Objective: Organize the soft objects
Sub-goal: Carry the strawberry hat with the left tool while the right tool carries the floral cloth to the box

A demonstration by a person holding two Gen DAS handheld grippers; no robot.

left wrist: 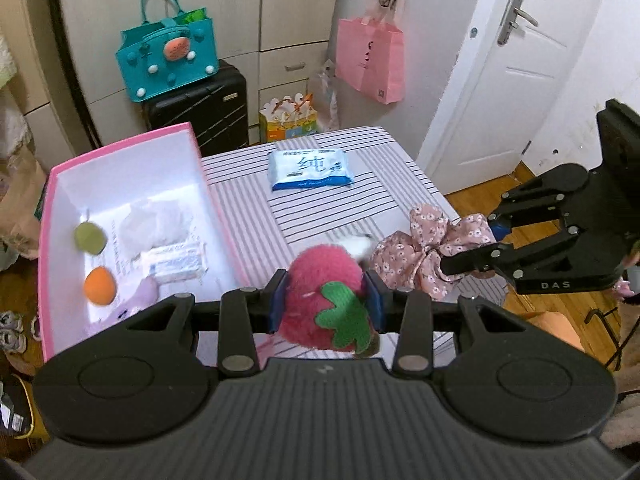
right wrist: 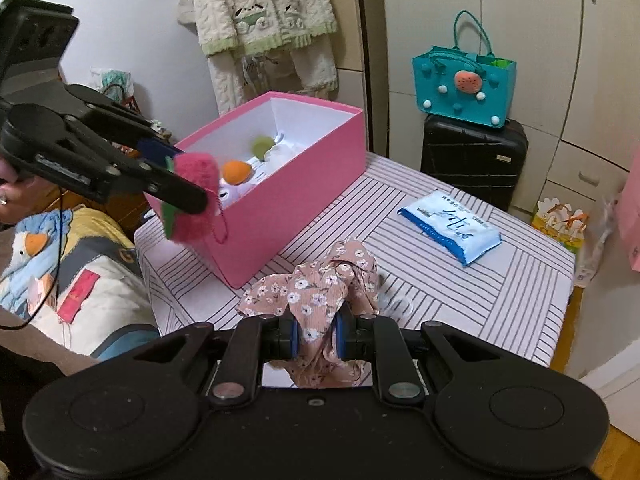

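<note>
"What did each hand have just then?"

"My left gripper (left wrist: 326, 300) was clamped on the strawberry plush (left wrist: 326, 306), its blue pads pressed into the pink fur either side, with the green felt leaf facing the camera. My right gripper (right wrist: 314, 338) was closed on the floral scrunchie (right wrist: 320, 292), the cloth bunched between the pads."

"Why held up like that?"

"I judged both were bound for the pink box (right wrist: 288, 196). It stood open on the striped table (right wrist: 500, 292), and an orange ball (right wrist: 236, 171), a green ball (right wrist: 262, 146) and some white soft things already lay inside. The strawberry hung beside the box's near corner, not yet over the opening."

"Any writing?"

"'DAS' on the right gripper's body. The blue and white tissue pack (left wrist: 310, 169) lay on the table, well apart from the box, with one large Chinese character on it; the smaller print I couldn't read."
</note>
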